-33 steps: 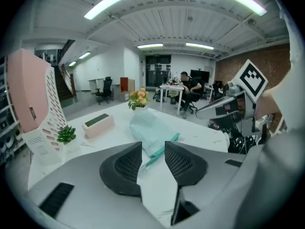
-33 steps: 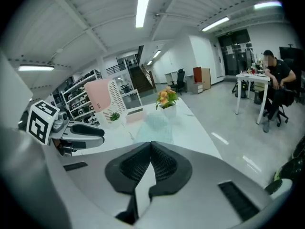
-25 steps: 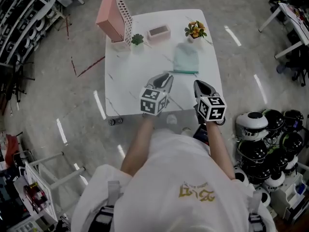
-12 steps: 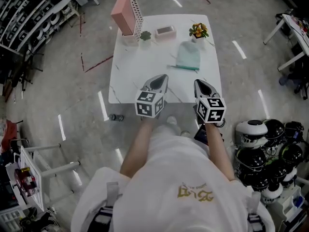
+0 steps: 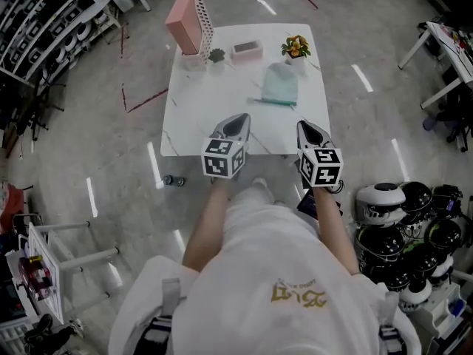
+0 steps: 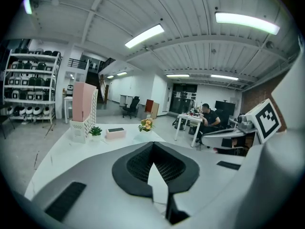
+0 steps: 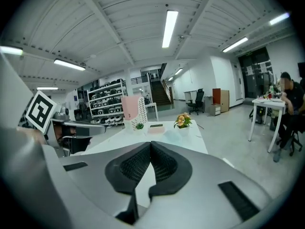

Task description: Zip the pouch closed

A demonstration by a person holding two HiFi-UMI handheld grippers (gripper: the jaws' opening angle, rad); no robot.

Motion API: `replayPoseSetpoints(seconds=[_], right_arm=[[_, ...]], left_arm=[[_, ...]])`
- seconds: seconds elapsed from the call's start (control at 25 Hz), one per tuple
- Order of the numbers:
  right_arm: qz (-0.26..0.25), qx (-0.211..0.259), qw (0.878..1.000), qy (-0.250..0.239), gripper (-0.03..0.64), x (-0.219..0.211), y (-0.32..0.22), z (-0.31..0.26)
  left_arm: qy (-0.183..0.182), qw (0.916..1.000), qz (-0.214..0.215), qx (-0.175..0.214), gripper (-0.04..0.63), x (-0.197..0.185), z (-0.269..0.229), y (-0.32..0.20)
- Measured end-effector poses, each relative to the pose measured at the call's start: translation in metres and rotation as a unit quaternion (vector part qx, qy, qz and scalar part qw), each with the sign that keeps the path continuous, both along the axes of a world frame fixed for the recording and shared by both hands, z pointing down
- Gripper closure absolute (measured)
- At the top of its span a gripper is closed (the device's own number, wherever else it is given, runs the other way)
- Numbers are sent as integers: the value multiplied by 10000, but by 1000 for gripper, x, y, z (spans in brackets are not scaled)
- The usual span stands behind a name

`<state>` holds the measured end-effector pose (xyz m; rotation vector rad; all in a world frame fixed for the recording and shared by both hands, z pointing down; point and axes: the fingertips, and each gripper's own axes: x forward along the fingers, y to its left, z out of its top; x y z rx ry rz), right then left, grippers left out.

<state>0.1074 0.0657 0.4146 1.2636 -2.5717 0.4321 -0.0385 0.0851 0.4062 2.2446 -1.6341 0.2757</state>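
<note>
Head view shows the mint-green pouch (image 5: 281, 85) lying flat on the far right part of the white bench (image 5: 194, 124). A darker zipper edge runs along its near side, too small to tell whether it is zipped. The left hand-held gripper (image 5: 239, 117) and the right hand-held gripper (image 5: 304, 126) hang over the bench's near edge, well apart from the pouch. Both are empty, with jaws pressed together. Only the gripper views show a seated person (image 6: 208, 115) at a desk; only the head view shows helmets (image 5: 388, 192) on the floor. Behind the pouch stand a flower pot (image 5: 295, 47), a pink box (image 5: 246, 49), a small plant (image 5: 216, 55) and a pink file holder (image 5: 186, 22).
</note>
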Motion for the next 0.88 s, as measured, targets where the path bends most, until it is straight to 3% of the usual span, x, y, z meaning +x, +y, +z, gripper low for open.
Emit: replayPoseSetpoints(seconds=[0.88], right_arm=[[-100, -58, 9999, 117, 604, 0, -8, 8]], left_arm=[[-96, 9998, -96, -150, 579, -3, 10, -3]])
